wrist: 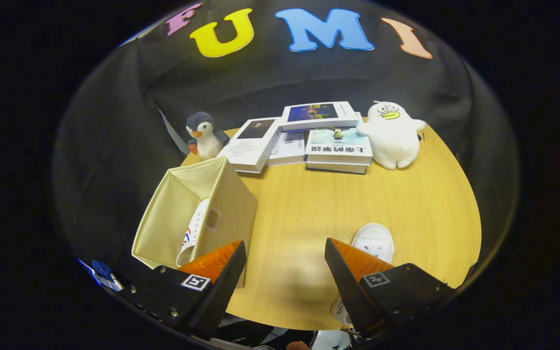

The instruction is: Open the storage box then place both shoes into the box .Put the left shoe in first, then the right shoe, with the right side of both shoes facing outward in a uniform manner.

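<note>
The gripper (285,272) hangs above the near part of the round wooden tabletop (309,214); its jaws stand wide apart and hold nothing, only bare wood is between them. The beige storage box (231,204) is open and stands at the left side of the tabletop, partly behind the left finger; one white shoe (193,232) is already inside it, standing on its edge against the right wall of the box, with a small coloured mark on its side. The second white shoe (375,243) lies on the tabletop just beyond the right finger, partly hidden by it; I judge this is the right shoe, and it is the next thing to take.

What could go wrong from here: the shoe is off to one side of the jaws, so a closing without first moving sideways would catch only its edge, and the shoe may slip or turn; if it turns in the grip, its right side may not face outward like the first one. The box looks soft and light; a push from the shoe or a finger could shift or fold it, or knock over the shoe inside. The books (309,138), the penguin toy (204,136) and the white duck toy (392,138) stand well apart at the far side.
</note>
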The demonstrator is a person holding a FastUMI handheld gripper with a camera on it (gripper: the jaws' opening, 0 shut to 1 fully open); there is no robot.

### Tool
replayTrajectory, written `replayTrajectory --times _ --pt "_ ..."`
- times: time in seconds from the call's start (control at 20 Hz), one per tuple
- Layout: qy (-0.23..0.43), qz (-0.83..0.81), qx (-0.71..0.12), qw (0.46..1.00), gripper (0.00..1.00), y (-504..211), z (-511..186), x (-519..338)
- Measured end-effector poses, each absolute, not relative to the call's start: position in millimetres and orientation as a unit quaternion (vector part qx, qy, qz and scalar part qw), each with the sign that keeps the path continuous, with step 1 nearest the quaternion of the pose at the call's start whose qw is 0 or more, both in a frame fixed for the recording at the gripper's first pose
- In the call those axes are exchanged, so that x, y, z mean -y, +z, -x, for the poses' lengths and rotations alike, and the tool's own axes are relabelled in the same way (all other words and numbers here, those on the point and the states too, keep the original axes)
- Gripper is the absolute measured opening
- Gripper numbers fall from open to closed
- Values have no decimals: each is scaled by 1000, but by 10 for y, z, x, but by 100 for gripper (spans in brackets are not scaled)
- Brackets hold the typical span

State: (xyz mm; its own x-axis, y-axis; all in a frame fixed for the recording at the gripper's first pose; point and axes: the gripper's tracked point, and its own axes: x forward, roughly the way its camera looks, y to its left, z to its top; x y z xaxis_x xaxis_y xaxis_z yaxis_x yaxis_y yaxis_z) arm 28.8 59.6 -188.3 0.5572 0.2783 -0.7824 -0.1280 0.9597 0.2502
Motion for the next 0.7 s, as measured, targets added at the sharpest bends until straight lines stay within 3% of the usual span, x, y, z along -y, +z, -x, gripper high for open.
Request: replayTrajectory --times 0.7 --pt "47 -86 -505 858 98 -2500 -57 389"
